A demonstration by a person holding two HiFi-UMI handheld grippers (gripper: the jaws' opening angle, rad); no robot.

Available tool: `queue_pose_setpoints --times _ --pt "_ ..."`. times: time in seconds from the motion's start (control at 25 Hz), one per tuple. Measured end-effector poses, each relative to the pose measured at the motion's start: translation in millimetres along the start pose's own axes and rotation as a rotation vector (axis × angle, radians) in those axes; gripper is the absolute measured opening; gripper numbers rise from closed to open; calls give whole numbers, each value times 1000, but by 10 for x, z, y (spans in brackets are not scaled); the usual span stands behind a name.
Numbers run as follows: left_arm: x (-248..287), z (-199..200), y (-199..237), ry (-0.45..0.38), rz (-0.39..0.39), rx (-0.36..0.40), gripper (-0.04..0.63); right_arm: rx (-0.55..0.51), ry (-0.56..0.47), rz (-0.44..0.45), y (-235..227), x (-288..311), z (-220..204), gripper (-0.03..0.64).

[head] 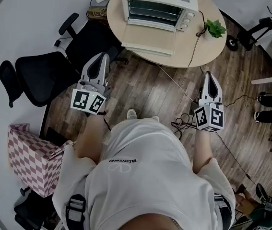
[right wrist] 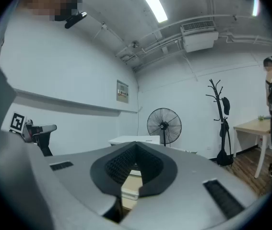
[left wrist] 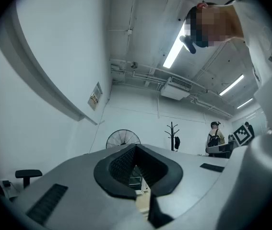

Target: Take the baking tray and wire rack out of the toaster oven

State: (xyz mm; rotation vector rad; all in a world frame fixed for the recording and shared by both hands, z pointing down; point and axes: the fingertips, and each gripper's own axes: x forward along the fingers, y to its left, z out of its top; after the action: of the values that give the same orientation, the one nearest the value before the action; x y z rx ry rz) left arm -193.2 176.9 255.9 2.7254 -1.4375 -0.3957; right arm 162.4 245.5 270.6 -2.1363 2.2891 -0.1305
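Toaster oven (head: pixel 157 4): set on the round table (head: pixel 193 51), at its far side, well apart from both grippers.
Long axis: laid across the head view from left to right, slightly slanted.
Facing: the open front is turned toward the person; the door (head: pixel 147 37) is lowered flat onto the table on that side.
Wire rack (head: pixel 155 9): thin bars are seen across the oven cavity, lying along the oven's long axis.
Baking tray: it cannot be told apart inside the cavity.
Left gripper (head: pixel 103 57): held over the wooden floor short of the table, pointed toward the oven; its jaws are pressed together with nothing between them and nothing touched.
Right gripper (head: pixel 207 74): held over the floor near the table's near edge, pointed the same way; its jaws are likewise closed tight on nothing.
Plant (head: pixel 216 28): stood at the table's right edge, beside the oven.
Office chair (head: pixel 40 78): placed left of the left gripper.
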Motion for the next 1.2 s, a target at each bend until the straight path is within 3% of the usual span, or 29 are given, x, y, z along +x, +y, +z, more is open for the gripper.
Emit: queue_pose_setpoints --times 0.6,0.88,1.2 --pt "-74 -20 -24 -7 -29 -38 2 54 -6 -7 103 -55 -66 2" --pt "-108 -121 -67 11 -83 -79 2 94 6 5 309 12 -130 2" --pt "-228 -209 112 37 -140 -71 2 67 9 -8 652 93 -226 2"
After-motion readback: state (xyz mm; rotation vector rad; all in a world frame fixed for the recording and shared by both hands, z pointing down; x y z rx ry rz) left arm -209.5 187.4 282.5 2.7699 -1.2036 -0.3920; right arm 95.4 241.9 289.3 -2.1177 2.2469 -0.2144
